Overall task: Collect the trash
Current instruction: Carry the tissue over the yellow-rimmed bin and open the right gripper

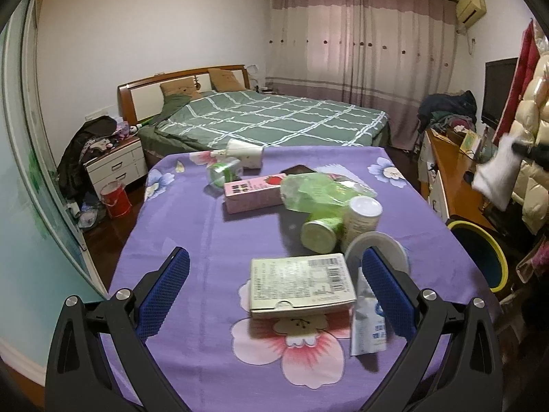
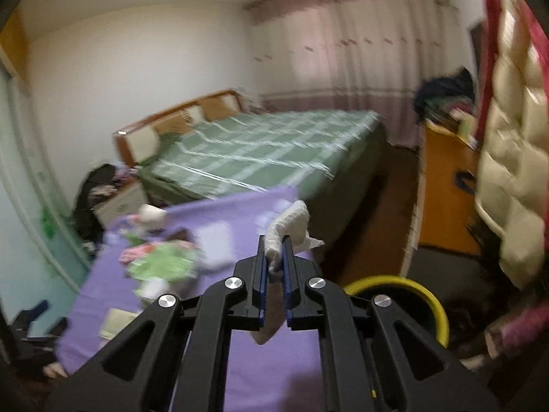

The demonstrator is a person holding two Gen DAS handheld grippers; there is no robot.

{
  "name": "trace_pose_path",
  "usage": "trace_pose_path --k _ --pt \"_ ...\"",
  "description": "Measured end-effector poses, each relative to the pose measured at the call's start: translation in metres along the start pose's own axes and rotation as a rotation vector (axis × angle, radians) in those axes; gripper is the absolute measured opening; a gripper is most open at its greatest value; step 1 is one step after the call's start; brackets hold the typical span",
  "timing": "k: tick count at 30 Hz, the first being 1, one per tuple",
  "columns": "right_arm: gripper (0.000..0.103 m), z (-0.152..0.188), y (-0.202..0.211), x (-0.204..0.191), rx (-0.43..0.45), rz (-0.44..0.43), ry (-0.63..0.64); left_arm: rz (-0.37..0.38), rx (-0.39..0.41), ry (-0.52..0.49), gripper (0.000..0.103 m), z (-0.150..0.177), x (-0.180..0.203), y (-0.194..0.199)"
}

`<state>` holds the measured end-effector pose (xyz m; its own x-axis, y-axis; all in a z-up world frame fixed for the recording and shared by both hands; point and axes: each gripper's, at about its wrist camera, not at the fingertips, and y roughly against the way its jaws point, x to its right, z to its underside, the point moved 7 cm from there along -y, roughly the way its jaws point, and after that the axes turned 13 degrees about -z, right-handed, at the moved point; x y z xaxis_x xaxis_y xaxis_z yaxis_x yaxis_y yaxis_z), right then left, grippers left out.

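My left gripper (image 1: 274, 292) is open low over the purple flowered tablecloth (image 1: 192, 213). A flat cardboard box (image 1: 302, 285) lies between its fingers, nearer the right one, and neither pad touches it. A small white-and-blue sachet (image 1: 369, 322) lies by the right finger. My right gripper (image 2: 276, 250) is shut on a white crumpled tissue wad (image 2: 290, 226), held past the table's right edge. The left wrist view shows that wad (image 1: 497, 175) hanging in the air at far right. The yellow-rimmed bin (image 2: 405, 295) stands on the floor to the lower right of the right gripper.
On the cloth lie a pink strawberry carton (image 1: 254, 192), a green plastic bag (image 1: 319, 192), a green-lidded tub (image 1: 322, 231), a white cup (image 1: 363, 216), a round white lid (image 1: 377, 250), a tipped green jar (image 1: 223, 171) and a phone (image 1: 298, 170). The bin (image 1: 480, 250) stands beside the table; a bed (image 1: 267, 116) lies behind.
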<state>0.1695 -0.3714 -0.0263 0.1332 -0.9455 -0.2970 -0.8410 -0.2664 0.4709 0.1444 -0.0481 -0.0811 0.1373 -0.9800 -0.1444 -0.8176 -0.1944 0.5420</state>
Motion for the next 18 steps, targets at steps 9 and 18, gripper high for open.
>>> trace_pose_path --k 9,18 --pt "0.009 0.065 -0.045 0.119 -0.143 0.203 -0.144 0.019 -0.010 -0.040 0.099 0.004 0.023 0.006" --pt "0.044 0.082 -0.048 0.140 -0.150 0.298 -0.159 0.020 -0.026 -0.062 0.099 0.004 0.032 0.002"
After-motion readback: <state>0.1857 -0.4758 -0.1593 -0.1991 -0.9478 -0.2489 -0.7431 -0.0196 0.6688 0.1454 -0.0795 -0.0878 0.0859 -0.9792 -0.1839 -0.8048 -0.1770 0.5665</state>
